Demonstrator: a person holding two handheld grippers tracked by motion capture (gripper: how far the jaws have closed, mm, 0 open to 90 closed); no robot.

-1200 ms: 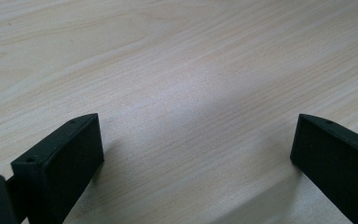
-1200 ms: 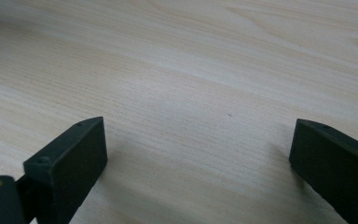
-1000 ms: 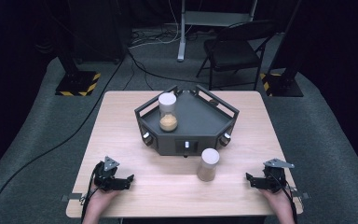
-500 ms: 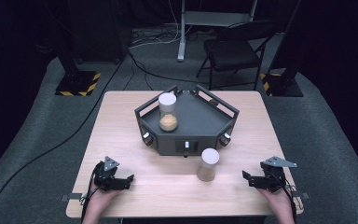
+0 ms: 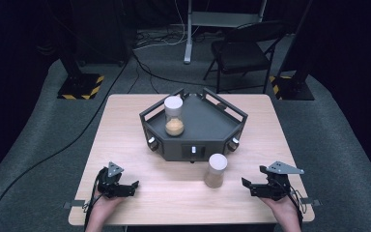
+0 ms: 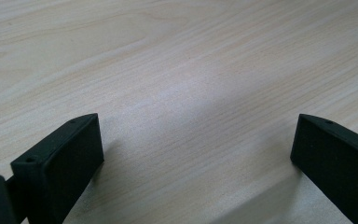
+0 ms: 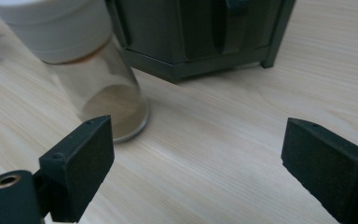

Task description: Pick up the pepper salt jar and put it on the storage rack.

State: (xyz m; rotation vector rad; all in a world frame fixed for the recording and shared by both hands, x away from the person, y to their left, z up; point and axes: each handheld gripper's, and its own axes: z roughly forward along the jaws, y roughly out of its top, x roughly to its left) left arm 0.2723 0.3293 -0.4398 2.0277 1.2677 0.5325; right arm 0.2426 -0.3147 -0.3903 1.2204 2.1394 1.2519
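Clear jar (image 5: 216, 170) left of open right tongs (image 5: 249, 186), apart.

From my right gripper (image 7: 196, 163) I see its two black fingers (image 7: 81, 163) standing wide apart, with only bare counter (image 7: 205, 154) between them. My landmark is the jar (image 7: 86, 70): clear glass, white lid, a layer of tan powder at its bottom. It stands on the counter and looks tilted from here. My nearer finger rises just in front of the jar's base, and I cannot tell whether they touch. Just behind the jar, and stretching away to its far side, sits the dark grey tray (image 7: 200, 37), its low wall and one corner leg resting on the wood.
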